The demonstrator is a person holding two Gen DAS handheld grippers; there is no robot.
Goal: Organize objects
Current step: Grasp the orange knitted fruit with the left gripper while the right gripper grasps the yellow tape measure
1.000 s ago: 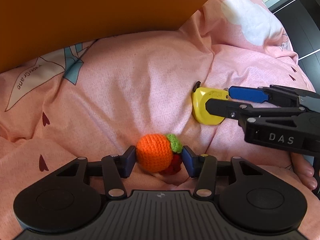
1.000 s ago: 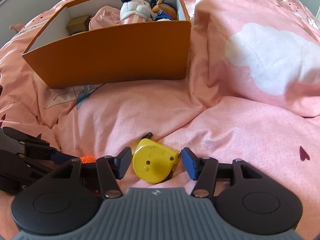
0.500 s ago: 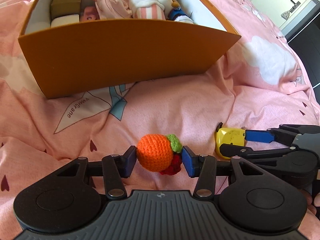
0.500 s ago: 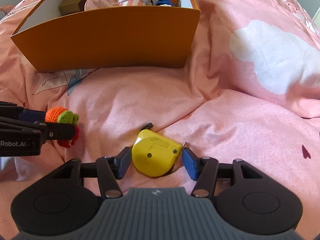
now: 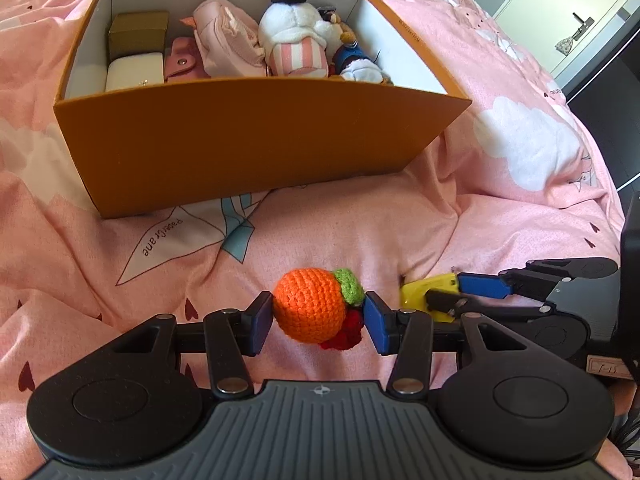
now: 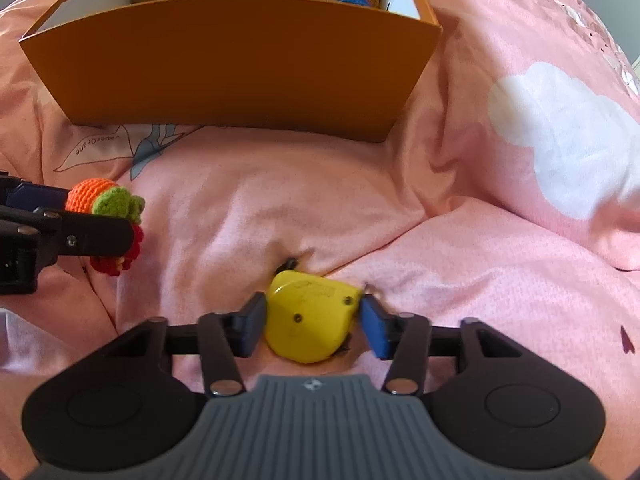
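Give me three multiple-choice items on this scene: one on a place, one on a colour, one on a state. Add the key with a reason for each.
1. Where is the striped plush toy?
A. inside the orange box
B. on the pink bedding
C. in the right hand-held gripper

2. What colour is the tape measure?
A. blue
B. yellow
C. green

3. What is the state of the left hand-held gripper?
A. open and empty
B. shut on the crocheted orange
C. shut on the tape measure

Key:
1 A, it lies among the other toys inside the box walls.
2 B, its casing is plainly yellow.
3 B, both pads press the orange, held clear of the bedding.
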